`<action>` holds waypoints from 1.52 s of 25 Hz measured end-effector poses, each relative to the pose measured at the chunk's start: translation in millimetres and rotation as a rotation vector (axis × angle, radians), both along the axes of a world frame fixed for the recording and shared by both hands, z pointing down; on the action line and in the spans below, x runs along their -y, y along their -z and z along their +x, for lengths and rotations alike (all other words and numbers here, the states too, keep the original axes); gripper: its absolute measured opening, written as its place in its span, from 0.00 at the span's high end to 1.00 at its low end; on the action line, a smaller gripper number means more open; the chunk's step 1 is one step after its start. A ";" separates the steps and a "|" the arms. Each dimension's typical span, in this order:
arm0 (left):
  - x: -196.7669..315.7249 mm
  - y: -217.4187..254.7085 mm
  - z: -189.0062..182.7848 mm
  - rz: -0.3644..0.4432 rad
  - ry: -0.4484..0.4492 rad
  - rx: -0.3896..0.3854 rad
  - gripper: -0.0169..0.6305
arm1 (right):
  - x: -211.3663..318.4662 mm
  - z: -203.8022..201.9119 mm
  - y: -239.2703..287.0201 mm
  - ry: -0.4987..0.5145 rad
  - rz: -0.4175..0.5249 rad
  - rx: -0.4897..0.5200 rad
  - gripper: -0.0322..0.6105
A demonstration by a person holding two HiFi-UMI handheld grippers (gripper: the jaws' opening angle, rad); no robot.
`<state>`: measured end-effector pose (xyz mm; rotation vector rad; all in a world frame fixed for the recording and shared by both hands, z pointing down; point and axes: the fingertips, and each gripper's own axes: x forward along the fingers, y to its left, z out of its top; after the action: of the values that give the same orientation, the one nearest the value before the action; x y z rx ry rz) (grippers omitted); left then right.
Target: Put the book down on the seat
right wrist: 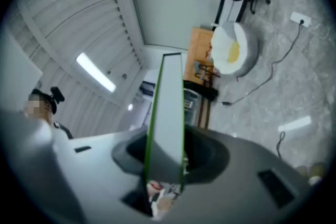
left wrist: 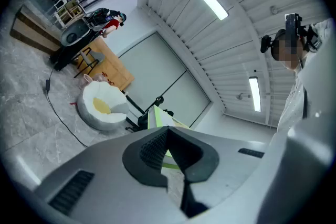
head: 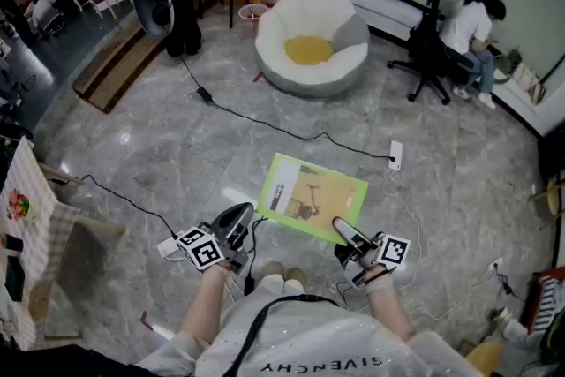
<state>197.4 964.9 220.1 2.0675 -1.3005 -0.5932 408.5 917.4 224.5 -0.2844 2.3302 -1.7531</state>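
So the book [head: 313,194] isn't on the seat yet. It's up in the air over the grey marble floor [head: 177,146], right in front of the person, lying pretty much flat from the head view. The cover is yellow-green with a brighter green border and some kind of picture on it, but the print on it is too small to read.

The right claw [head: 340,228] is clenched on the book's near right corner. In the right gripper view the book runs edge-on straight between the jaws, and they're pressed on it from both sides.

The left claw [head: 240,212] sits just beside the book's near left corner. Its jaws are parted with nothing pinched, and in the left gripper view the book only shows through the gap, a bit ahead of the pads.

The seat [head: 311,44] is a round white beanbag-style thing with a yellow cushion in the middle, well apart from the book, further across the floor. A black cable [head: 265,124] snakes between them to a white power strip [head: 395,154].

The only readable writing is "GIVENCHY" on the person's shirt [head: 309,349], at the bottom of the head view.
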 end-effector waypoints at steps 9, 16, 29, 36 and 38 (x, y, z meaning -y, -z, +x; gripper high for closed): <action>-2.7 -1.3 -3.7 0.003 0.017 -0.001 0.94 | -1.8 -0.8 -2.0 0.000 0.015 0.003 0.71; 2.8 3.0 -5.2 0.024 0.042 0.001 0.94 | 3.0 0.7 -1.0 0.010 0.028 0.008 0.71; 33.9 9.3 11.7 0.072 0.074 0.028 0.94 | 34.8 19.6 6.1 -0.019 0.069 -0.002 0.71; 55.2 2.9 23.6 0.066 0.065 0.014 0.94 | 49.9 27.1 -6.9 -0.028 0.032 -0.003 0.71; 66.7 -1.6 18.8 0.056 0.064 0.018 0.94 | 61.6 24.0 -8.8 -0.025 0.036 -0.009 0.71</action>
<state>216.2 898.2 221.7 2.0877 -1.3796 -0.6475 432.6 855.9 233.3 -0.3142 2.3514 -1.6997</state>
